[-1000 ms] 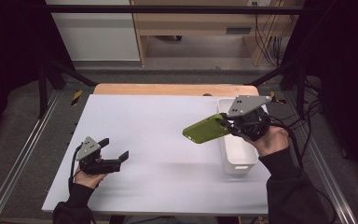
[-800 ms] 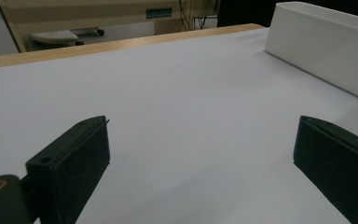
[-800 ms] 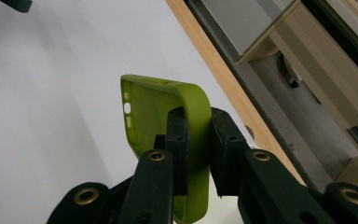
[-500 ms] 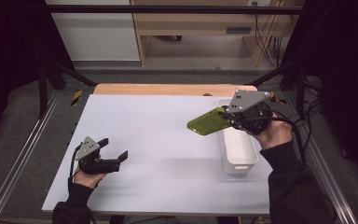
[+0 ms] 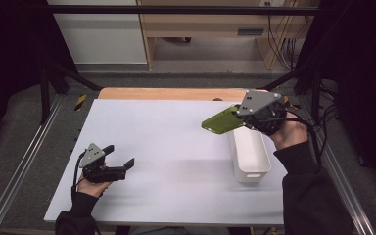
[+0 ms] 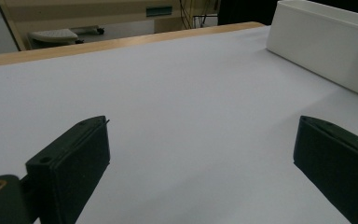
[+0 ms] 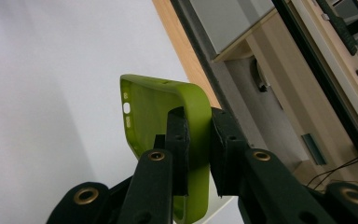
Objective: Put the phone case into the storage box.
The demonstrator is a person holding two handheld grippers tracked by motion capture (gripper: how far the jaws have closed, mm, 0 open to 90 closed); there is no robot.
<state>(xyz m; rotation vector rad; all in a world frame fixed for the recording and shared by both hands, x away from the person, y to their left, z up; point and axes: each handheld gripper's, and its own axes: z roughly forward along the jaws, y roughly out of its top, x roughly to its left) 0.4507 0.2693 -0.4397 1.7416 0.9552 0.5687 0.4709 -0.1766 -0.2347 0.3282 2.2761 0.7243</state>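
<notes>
Resting at 8 o'clock: the left gripper sits low on the white table, held by the person's left hand.
Left jaws: spread wide with nothing between them; in the left gripper view they rise from the bottom corners with bare table between.
Left pointing: toward 3 o'clock across the table, with the white bin's long wall ahead at the upper right of that view.
Table edge: a wooden strip runs along the far side at 12 o'clock.
Green phone case: up in the air at about 2 o'clock, off the table, tilted, its free end pointing to 9 o'clock.
Right gripper: clamped narrow on one wall of the case; in the right gripper view the two pads pinch the green rim from either side, the hollow inside with its cut-outs facing left.
White bin: long and narrow, standing on the table at 3 o'clock, just below and beside the held case.
Right hand: over the far end of the bin, dark sleeve coming in from 5 o'clock.
</notes>
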